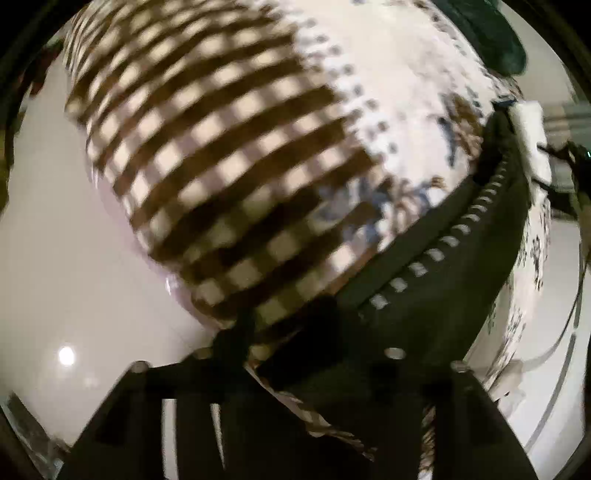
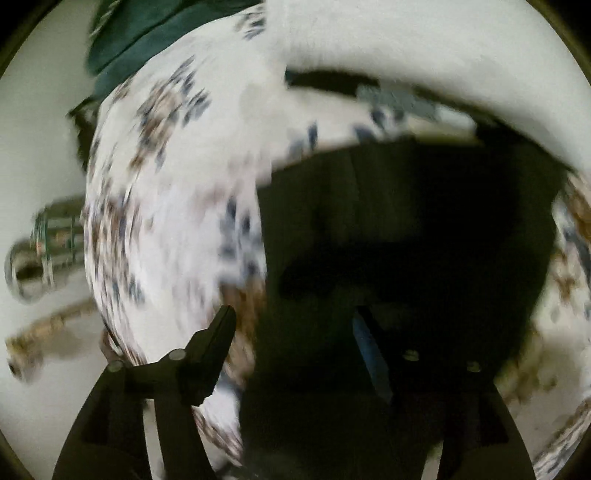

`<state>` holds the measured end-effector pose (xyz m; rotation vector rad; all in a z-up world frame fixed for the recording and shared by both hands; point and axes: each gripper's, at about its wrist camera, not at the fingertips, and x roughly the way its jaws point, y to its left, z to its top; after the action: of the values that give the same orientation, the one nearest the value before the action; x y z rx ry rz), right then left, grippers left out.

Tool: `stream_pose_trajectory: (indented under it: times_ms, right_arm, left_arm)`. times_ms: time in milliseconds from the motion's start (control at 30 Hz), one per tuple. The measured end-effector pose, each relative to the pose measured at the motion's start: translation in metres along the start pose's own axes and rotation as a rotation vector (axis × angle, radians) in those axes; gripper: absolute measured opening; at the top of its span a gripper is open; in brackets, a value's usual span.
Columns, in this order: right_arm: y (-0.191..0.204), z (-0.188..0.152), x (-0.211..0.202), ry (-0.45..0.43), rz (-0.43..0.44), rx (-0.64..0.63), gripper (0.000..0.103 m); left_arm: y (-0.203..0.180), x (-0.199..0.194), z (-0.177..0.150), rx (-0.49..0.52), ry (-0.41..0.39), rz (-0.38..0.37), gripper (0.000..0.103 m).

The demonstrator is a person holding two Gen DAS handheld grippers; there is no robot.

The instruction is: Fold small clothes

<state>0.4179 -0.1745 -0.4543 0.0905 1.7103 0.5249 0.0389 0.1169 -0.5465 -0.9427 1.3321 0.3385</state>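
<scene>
A small garment fills both views: a brown-and-cream checked part (image 1: 221,155) joined to a white part with blue and brown print (image 1: 399,110). In the left wrist view my left gripper (image 1: 291,332) is shut on the checked cloth's edge and holds it above the white table (image 1: 74,277). In the right wrist view the printed cloth (image 2: 177,206) hangs blurred in front of my right gripper (image 2: 295,325). Its left finger (image 2: 218,332) shows against the cloth; a dark shape hides the right one, so its grip is unclear.
A dark green cloth (image 2: 155,33) lies at the far side, also at the top right of the left wrist view (image 1: 491,40). A shiny metal object (image 2: 40,251) lies on the table at the left.
</scene>
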Motion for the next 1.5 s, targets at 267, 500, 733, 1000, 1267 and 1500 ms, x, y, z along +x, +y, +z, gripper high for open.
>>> stream_pose_trajectory:
  times_ms: [267, 500, 733, 1000, 1267, 1500]
  right_arm:
    - [-0.072, -0.23, 0.062, 0.139, -0.037, 0.092, 0.07]
    - [-0.114, -0.335, 0.091, 0.158, 0.016, 0.259, 0.07]
    - [-0.108, -0.365, 0.094, 0.119, 0.087, 0.282, 0.07]
    - [-0.107, -0.402, 0.098, 0.052, 0.101, 0.36, 0.009]
    - [-0.11, -0.381, 0.081, 0.117, 0.056, 0.409, 0.032]
    - [-0.141, -0.266, 0.006, -0.162, 0.078, 0.47, 0.063]
  left_arm:
    - [-0.082, 0.042, -0.002, 0.284, 0.007, 0.252, 0.062]
    - [-0.047, -0.008, 0.024, 0.149, -0.114, 0.34, 0.06]
    - [-0.101, 0.003, 0.023, 0.362, -0.036, 0.236, 0.061]
    - [-0.101, 0.013, 0.02, 0.365, -0.021, 0.102, 0.005]
    - [-0.107, -0.032, 0.067, 0.405, 0.115, 0.008, 0.021]
    - [-0.24, -0.017, 0.179, 0.49, -0.01, -0.255, 0.068]
